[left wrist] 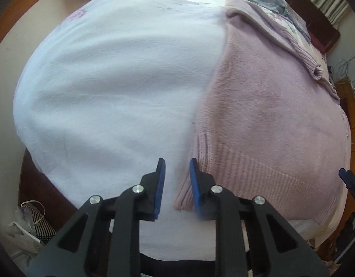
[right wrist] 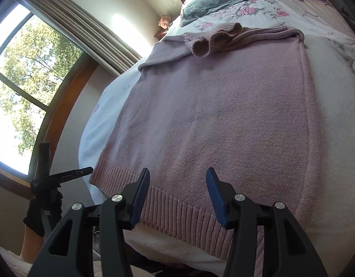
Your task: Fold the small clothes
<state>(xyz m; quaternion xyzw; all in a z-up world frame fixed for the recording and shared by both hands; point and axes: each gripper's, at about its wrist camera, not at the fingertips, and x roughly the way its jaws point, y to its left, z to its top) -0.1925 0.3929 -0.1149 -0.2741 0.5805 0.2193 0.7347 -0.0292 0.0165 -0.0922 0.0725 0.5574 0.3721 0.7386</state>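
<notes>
Both pairs of fingers are parted and hold nothing: my left gripper [left wrist: 177,182] hovers at the sweater's [right wrist: 212,115] near left corner, my right gripper [right wrist: 177,196] over its ribbed hem [right wrist: 177,210]. The sweater lies flat on the bed [left wrist: 108,92], sleeves folded across the top. It looks soft, floppy and fairly thick, so I'd pinch the firmer hem corners.

The left gripper [left wrist: 177,180] hovers parted over the bed [left wrist: 108,92]. Its right finger is at the pink sweater [left wrist: 269,115]'s near left corner.

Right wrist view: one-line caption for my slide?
Open right hand-held gripper poised over the ribbed hem of a pink knit sweater laid flat on the bed, sleeves folded in.
</notes>
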